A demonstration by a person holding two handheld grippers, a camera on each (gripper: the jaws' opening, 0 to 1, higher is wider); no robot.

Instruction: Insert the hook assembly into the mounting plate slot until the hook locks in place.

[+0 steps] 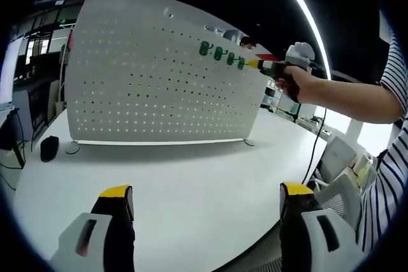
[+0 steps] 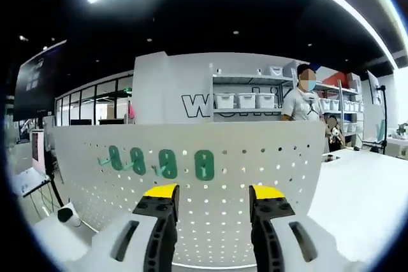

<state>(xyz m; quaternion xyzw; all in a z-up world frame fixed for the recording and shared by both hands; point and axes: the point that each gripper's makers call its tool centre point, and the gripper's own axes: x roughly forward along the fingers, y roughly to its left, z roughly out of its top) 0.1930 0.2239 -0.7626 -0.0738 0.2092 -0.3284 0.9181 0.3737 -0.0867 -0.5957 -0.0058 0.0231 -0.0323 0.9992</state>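
Note:
A white pegboard mounting plate (image 1: 159, 87) stands upright on the white table (image 1: 191, 183). Several green hooks (image 1: 220, 54) hang in a row near its upper right. In the right gripper view the same green hooks (image 2: 167, 164) sit in a row on the pegboard (image 2: 255, 170), just above and left of my jaws. My right gripper (image 2: 213, 192) is open, and the board shows through the gap. A person's hand holds this right gripper (image 1: 271, 68) up close beside the last hook. My left gripper (image 1: 205, 192) is open low over the table, well back from the board.
A black object (image 1: 49, 148) and a small white round one (image 1: 72, 148) lie on the table left of the board's foot. Chairs (image 1: 338, 170) stand at the table's right edge. A person (image 2: 306, 103) stands behind the board near shelves with bins (image 2: 245, 100).

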